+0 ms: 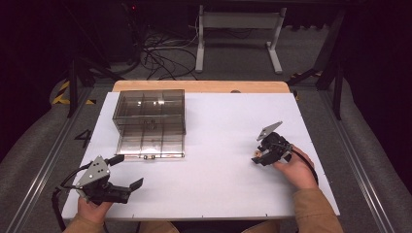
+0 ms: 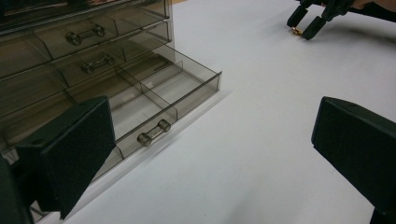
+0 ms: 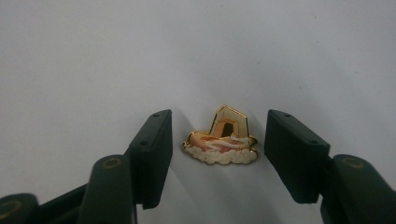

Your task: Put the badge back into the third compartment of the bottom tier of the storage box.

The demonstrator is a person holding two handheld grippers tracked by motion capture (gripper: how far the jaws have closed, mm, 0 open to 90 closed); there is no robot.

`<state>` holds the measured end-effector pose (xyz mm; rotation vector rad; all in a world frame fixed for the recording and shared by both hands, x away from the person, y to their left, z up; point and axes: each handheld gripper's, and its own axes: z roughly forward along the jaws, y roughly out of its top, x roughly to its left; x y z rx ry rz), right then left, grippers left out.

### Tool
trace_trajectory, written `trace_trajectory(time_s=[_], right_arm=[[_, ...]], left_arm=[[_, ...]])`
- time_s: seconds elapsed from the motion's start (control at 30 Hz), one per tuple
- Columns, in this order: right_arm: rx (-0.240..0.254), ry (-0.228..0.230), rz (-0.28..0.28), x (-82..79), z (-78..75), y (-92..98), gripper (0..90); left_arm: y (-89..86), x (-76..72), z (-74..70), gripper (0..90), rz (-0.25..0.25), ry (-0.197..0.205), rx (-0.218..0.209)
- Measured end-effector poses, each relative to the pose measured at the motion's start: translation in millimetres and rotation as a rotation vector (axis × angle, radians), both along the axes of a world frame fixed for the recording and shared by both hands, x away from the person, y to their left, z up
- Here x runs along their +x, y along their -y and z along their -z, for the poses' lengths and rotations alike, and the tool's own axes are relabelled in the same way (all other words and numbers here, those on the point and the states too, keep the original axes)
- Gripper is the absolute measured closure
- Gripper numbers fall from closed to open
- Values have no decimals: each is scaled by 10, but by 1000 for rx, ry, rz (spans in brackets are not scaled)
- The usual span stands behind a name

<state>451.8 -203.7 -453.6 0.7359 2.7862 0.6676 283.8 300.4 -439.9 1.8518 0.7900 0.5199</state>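
A small gold-rimmed enamel pin (image 3: pixel 220 140) lies flat on the white table top (image 1: pixel 218 145), right of centre. My right gripper (image 3: pixel 218 129) points down at it with one black pad on each side of the pin. A narrow gap shows between each pad and the pin, so the jaws are open around it. From above, the right gripper (image 1: pixel 257 159) is tipped towards the table, held by a hand. My left gripper (image 1: pixel 127 171) rests near the front left edge, its jaws spread wide with nothing between them.
A smoky clear drawer cabinet (image 1: pixel 149 111) stands at the back left, its bottom drawer (image 2: pixel 154 100) pulled out, divided into compartments and with nothing in it. The table's wooden far edge (image 1: pixel 201 86) lies behind it. Cables and a stand's legs are on the floor beyond.
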Motion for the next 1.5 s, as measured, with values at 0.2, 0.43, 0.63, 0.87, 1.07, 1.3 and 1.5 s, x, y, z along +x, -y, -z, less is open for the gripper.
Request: trace_trajectory(time_s=[0.2,0.43,0.63,0.87,1.07,1.3,1.5], right_arm=[[10,-9,19,11,8,9,495],[7,-4,26,-2,1,-1,535],[13,-7,30,-1,-3,1,535],[53,31,15,-51,-105,-19,535],[91,72,17,-94,-188,-7,535],[121,104,25,-132,-257,-17,535],[124,116,7,-163,-308,-100,534]], left_arm=[[8,-10,-3,2,7,3,-1],[7,-16,-5,2,5,3,-2],[7,-18,-6,2,5,2,-2],[4,-24,-9,2,3,6,-2],[2,-26,-10,2,1,6,-2],[2,-22,-10,2,-3,5,-1],[-1,-24,-12,2,-7,5,-4]])
